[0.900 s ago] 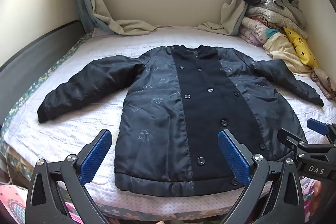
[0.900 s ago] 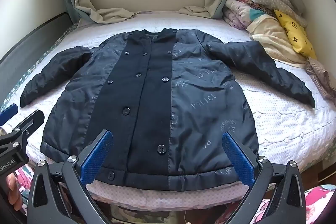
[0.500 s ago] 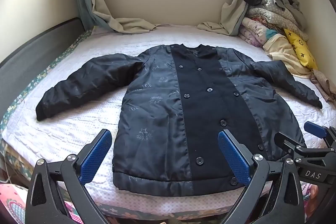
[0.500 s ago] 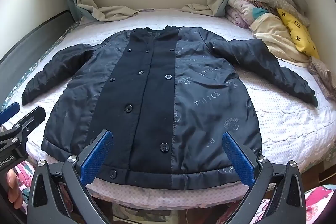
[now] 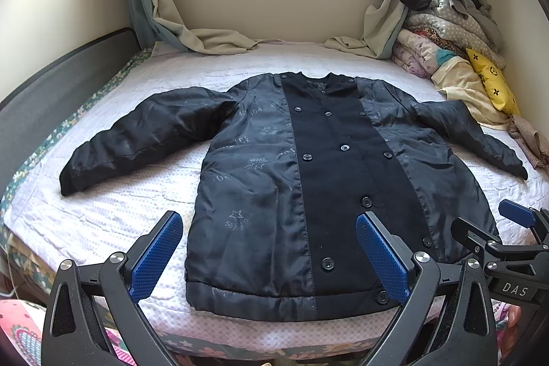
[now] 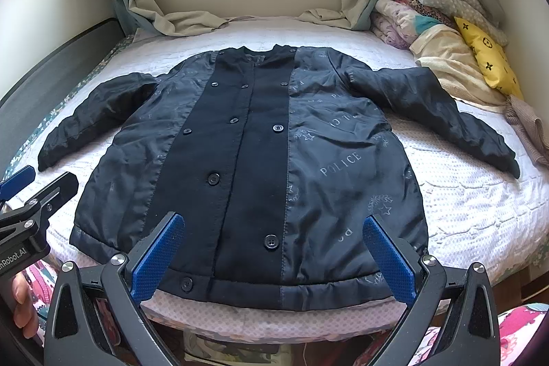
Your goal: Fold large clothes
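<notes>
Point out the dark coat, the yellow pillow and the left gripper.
dark coat (image 5: 329,167), left wrist view, black centre panel.
yellow pillow (image 6: 487,57), right wrist view, its patterned face.
left gripper (image 5: 267,256), left wrist view, midway between its fingertips.

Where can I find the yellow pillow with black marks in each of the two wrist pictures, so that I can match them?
Left wrist view: the yellow pillow lies at the right edge, upper middle, leaning on the heap of bedding.
Right wrist view: the yellow pillow is again at the right, slightly higher, on the same heap.
Shared landmark: the dark coat spread flat on the bed; its right sleeve cuff points toward the pillow.
</notes>
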A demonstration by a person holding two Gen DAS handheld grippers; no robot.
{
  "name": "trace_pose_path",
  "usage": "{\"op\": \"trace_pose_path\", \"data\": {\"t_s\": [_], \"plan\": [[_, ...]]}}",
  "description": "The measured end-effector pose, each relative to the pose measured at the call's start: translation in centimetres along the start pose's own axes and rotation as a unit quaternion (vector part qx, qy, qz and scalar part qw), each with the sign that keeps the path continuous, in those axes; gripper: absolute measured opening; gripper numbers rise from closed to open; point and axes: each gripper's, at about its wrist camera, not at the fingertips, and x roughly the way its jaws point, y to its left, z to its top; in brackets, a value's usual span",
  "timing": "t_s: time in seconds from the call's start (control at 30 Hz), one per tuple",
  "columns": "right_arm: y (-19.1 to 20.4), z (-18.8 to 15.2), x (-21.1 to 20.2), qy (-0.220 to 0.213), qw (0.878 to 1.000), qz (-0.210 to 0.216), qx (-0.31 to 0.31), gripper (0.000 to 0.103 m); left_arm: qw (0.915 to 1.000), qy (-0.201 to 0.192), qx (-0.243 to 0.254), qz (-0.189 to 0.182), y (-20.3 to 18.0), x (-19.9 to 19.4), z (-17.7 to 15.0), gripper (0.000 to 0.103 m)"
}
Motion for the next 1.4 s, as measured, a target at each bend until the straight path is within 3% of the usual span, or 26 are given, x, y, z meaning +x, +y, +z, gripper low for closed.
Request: {"op": "trace_pose_path", "data": {"t_s": [1.4], "plan": [[-0.26, -0.05, -0.02, 0.0, 1.0, 0.002, 0.001, 0.103, 1.0, 0.001, -0.006, 0.001, 0.75, 0.24, -0.08, 0.102]]}}
